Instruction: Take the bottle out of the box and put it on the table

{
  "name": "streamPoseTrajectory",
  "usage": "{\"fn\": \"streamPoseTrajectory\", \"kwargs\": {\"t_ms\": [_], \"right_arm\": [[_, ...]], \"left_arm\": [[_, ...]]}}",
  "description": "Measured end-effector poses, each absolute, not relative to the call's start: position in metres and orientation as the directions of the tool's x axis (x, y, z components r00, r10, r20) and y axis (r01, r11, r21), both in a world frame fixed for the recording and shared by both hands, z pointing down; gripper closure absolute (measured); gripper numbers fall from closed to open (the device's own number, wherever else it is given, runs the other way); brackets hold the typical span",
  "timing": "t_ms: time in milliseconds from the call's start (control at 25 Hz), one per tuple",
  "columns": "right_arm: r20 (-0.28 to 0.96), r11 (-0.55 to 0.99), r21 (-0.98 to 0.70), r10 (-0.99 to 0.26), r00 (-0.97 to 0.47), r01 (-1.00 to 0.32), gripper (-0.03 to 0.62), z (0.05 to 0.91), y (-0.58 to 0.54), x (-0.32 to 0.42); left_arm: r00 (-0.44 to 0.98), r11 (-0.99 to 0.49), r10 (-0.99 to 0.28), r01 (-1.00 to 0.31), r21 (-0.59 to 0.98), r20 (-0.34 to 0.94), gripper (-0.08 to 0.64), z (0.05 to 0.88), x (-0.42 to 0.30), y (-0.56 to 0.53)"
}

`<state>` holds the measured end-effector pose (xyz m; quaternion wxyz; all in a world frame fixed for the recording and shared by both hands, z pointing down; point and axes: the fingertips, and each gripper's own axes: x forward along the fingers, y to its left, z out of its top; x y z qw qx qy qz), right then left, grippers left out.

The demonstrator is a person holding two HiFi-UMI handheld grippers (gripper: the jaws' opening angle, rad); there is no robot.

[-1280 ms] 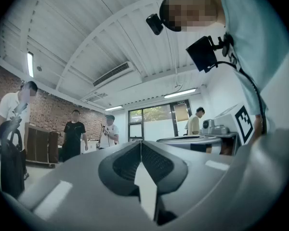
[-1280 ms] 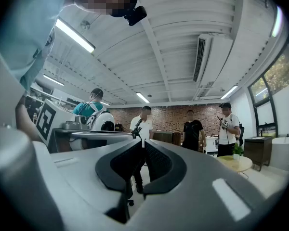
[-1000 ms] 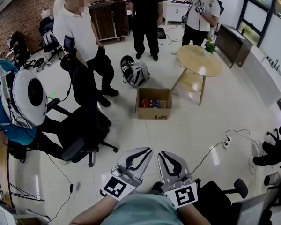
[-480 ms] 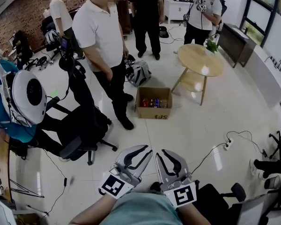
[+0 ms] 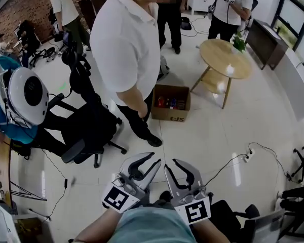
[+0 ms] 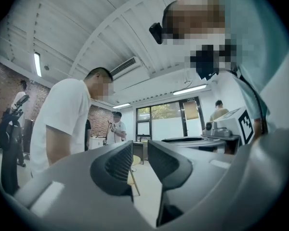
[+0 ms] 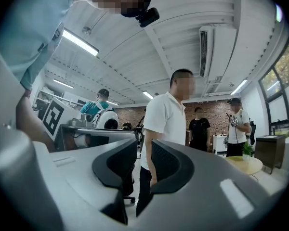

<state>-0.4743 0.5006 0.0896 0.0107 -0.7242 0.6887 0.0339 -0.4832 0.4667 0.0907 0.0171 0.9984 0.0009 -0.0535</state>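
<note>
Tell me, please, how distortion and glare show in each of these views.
Head view: wide-angle lens bends the room, and light glares off the floor and the round table. Left gripper view: black round corners, window washed out. Right gripper view: black corners too, ceiling lamp blown out.

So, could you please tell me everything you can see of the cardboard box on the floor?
The box is brown cardboard, open at the top, and stands upright on the pale tiled floor beside the round wooden table. Its near wall carries dark print. Inside is a row of small colourful items, red and blue among them, too small to identify. A person in a white shirt stands at its left edge; whether they touch it cannot be told.
</note>
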Motion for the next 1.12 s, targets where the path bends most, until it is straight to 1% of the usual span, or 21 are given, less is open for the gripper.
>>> {"fn": "streamPoseTrajectory", "kwargs": {"t_ms": [240, 440, 680, 800, 1000, 1120], "right_arm": [[-0.046, -0.007, 0.012, -0.999, 0.006, -1.0, 0.509, 0.089, 0.441, -0.483], [-0.031, 0.016, 0.037, -0.999, -0.017, -0.999, 0.503, 0.097, 0.364, -0.496], [-0.015, -0.075, 0.061, -0.997, 0.074, -0.995, 0.499, 0.09, 0.289, -0.482], [0.003, -0.105, 0.084, -0.994, 0.106, -0.991, 0.488, 0.091, 0.272, -0.468], [0.007, -0.164, 0.087, -0.986, 0.165, -0.983, 0.48, 0.091, 0.254, -0.425], [-0.007, -0.188, 0.076, -0.982, 0.188, -0.979, 0.474, 0.097, 0.253, -0.39]], "left_arm": [[0.995, -0.999, -0.027, -0.025, 0.029, -0.094, 0.466, 0.098, -0.49, 0.403], [0.994, -0.999, -0.043, -0.04, 0.032, -0.104, 0.466, 0.109, -0.5, 0.318], [0.992, -1.0, -0.002, 0.0, 0.015, -0.13, 0.466, 0.103, -0.49, 0.241], [0.994, -0.999, 0.038, 0.037, -0.015, -0.101, 0.466, 0.106, -0.478, 0.225], [0.993, -0.997, 0.08, 0.081, 0.005, -0.089, 0.466, 0.111, -0.442, 0.209], [0.99, -0.995, 0.091, 0.094, 0.021, -0.105, 0.466, 0.112, -0.411, 0.21]]}}
